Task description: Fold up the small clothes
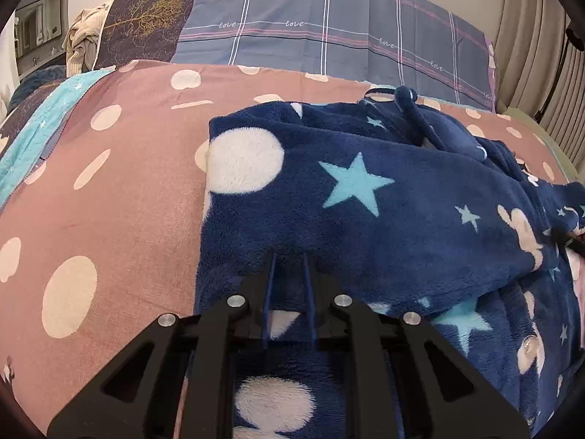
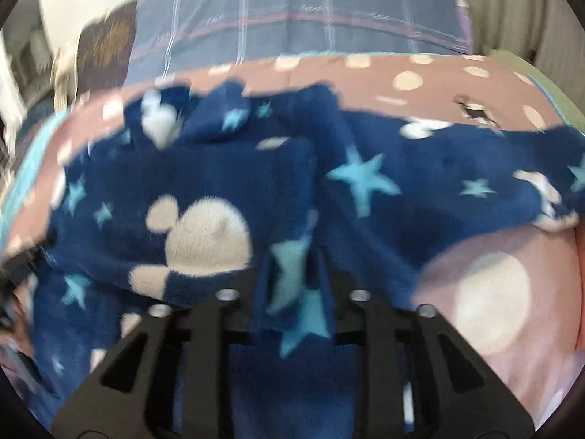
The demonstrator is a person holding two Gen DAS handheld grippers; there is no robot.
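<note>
The left wrist view is sharp: at its far left a beige heap of cloth (image 1: 82, 42) sits beside a dark pillow with a gold tree print (image 1: 146, 18); next to that a grey-blue plaid pillow (image 1: 329, 25) carries the word "love" along its lines; below them the pink bedspread with pale dots (image 1: 109, 190) covers the bed; on it, toward the right, lies the navy fleece garment (image 1: 365, 190) with white dots and light-blue stars, one flap laid over the lower layer; the left tool (image 1: 289, 256) has its jaws drawn narrow and pinched on the fleece edge near the garment's left side; at the far right a ribbed beige curtain (image 1: 530, 36) shows. The right wrist view is blurred; it alone shows the garment's (image 2: 219, 183) other side, where a white mouse-head shape sits left of centre and bare bedspread (image 2: 493, 311) lies at lower right; the right tool (image 2: 292, 256) has a fold of star-printed fleece standing between its jaws, which look closed against it; a small dark bird print (image 2: 475, 111) marks the bedspread behind.
</note>
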